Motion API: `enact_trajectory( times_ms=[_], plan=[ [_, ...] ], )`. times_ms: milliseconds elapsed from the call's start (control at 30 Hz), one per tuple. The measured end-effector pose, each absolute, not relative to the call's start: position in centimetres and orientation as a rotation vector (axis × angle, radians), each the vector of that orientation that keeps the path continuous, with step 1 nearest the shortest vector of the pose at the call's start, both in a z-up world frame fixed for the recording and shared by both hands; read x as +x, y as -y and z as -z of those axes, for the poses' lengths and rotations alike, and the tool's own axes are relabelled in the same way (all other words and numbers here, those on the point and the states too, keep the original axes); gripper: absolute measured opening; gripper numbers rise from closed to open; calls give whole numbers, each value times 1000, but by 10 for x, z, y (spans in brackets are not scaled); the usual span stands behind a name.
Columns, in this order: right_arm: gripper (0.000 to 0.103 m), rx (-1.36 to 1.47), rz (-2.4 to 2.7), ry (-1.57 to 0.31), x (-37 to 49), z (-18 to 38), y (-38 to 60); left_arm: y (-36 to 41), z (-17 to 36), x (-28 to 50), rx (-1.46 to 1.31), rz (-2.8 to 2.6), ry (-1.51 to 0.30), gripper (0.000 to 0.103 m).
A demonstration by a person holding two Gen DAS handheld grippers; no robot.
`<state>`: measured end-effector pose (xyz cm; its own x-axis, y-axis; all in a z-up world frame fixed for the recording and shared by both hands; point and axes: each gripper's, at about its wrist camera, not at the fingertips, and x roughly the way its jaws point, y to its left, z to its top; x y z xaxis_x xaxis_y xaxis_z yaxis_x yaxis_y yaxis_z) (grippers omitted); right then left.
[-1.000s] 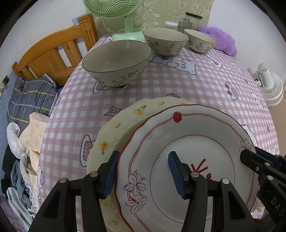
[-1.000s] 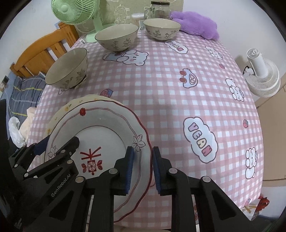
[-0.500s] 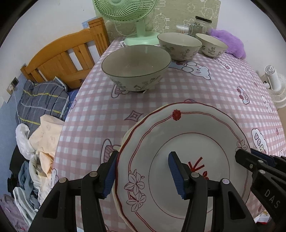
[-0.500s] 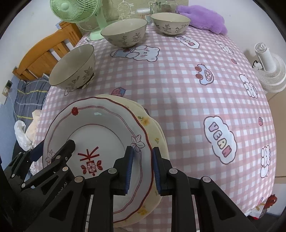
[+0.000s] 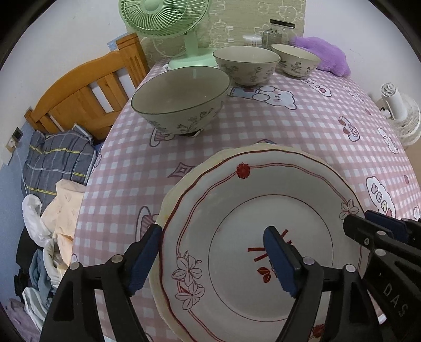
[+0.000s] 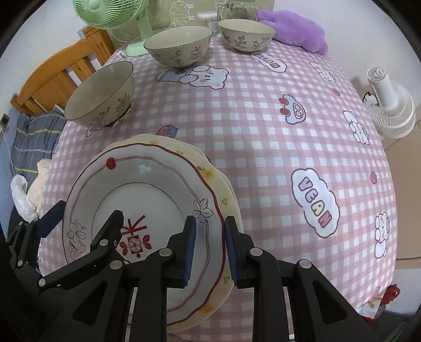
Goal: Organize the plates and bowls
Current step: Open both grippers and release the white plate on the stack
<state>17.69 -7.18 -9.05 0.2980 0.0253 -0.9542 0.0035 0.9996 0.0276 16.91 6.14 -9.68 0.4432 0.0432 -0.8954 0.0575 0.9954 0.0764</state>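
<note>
A white plate with red line and flower pattern [image 5: 250, 236] [image 6: 147, 200] lies on top of a cream yellow-flowered plate [image 5: 168, 205] [image 6: 221, 184] near the table's front edge. My left gripper [image 5: 210, 260] is open and straddles the white plate's left rim, one finger outside, one over the plate's middle. My right gripper [image 6: 209, 250] straddles the right rims of both plates with its jaws a little apart, not pressing. Three floral bowls stand behind: a near one [image 5: 180, 100] [image 6: 102, 94], a middle one [image 5: 246, 64] [image 6: 179, 46] and a far one [image 5: 294, 59] [image 6: 246, 33].
A pink checked tablecloth [image 6: 263, 131] covers the table. A green fan [image 5: 171, 23], glass jars [image 5: 279, 31] and a purple plush [image 6: 292, 29] stand at the back. A wooden bed frame [image 5: 86, 92] and clothes are left; a white fan [image 6: 389, 105] is right.
The white plate has moved left and down over the cream plate, which now shows only at its edges. The right gripper's jaws have opened slightly.
</note>
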Motion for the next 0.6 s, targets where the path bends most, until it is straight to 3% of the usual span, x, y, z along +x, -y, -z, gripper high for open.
enact_trajectory(
  times_ms=[100, 167, 233, 600],
  plan=[
    [29, 36, -18, -1257, 176, 88, 74, -63, 96, 167, 78, 38, -1136, 88],
    [52, 35, -26, -1242, 175, 83, 74, -62, 93, 164, 74, 52, -1142, 90],
    [64, 35, -30, -1219, 173, 76, 75, -61, 90, 161, 67, 55, -1144, 92],
    [66, 35, -151, -1160, 179, 45, 82, -59, 44, 157, -29, -2, -1053, 95]
  ],
)
